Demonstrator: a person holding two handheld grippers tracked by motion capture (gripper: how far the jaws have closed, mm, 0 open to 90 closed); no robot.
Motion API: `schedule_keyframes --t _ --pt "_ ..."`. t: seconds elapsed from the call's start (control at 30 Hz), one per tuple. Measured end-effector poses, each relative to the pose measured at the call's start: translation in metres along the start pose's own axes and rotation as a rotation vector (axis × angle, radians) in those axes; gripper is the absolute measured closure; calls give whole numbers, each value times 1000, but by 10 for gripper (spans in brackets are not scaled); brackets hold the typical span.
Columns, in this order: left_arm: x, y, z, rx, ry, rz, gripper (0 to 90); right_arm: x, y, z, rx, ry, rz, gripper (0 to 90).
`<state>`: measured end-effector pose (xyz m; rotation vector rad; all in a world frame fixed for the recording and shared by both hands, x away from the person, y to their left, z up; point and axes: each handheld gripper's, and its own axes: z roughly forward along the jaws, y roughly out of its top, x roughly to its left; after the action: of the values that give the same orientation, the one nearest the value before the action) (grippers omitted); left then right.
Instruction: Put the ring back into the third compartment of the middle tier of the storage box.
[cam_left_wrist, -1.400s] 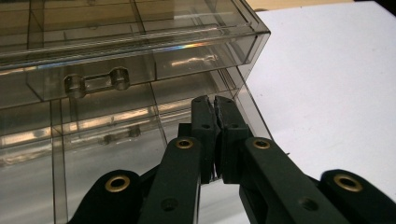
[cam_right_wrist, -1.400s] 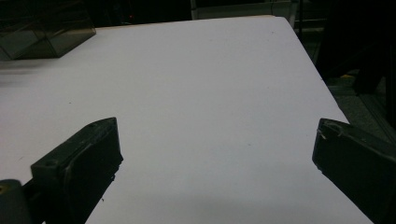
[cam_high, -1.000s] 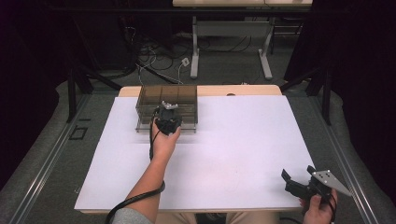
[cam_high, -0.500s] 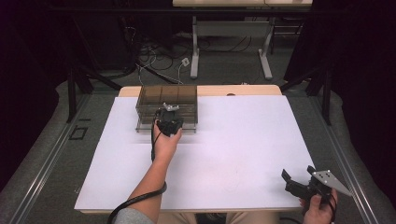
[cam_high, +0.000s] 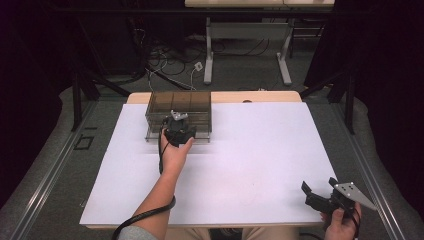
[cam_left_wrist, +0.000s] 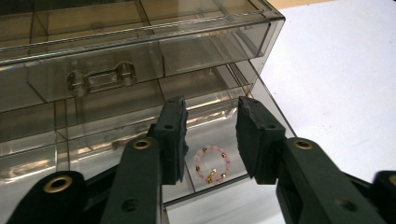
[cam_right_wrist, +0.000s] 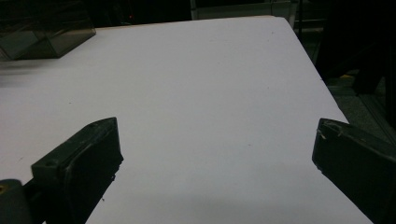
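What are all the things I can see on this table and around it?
Smoky clear plastic drawer box: one, brown-grey, far left part of the table; its lower drawer is pulled open.
Pink bead bracelet with gold beads: one, lying in the open lower drawer, in its right-hand compartment, between the left gripper's jaws.
White table top: one, a wooden edge shows at the far side.
Grey metal desk frame: one, on the floor beyond the table, with cables nearby.
Left gripper: one, black, open, at the drawer.
Right gripper: one, black, open wide, at the table's near right corner.
Hands: two, one on each gripper.
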<state>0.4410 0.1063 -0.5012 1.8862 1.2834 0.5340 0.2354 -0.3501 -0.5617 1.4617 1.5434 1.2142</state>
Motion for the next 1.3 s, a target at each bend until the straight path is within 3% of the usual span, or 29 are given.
schedule_keyframes --t 0.27,0.53,0.8,0.93,1.1,1.3 --pt "6 -8 -5 -26 -25 -24 550 0 0 1 -2 -4 -3 7" --pt "11 -14 -14 -55 -38 -14 455 1 0 1 0 -2 -5 8" --pt "14 -19 -28 -104 -76 -42 418 1 0 0 10 -5 -7 8" --pt "18 -22 -36 -117 -87 -35 398 1 0 1 2 -6 -8 8" --pt "22 -26 -46 -113 -113 -53 317 1 0 1 1 -3 -8 8" --pt "24 -30 -59 -152 -136 -64 228 2 0 0 10 -6 -9 8"
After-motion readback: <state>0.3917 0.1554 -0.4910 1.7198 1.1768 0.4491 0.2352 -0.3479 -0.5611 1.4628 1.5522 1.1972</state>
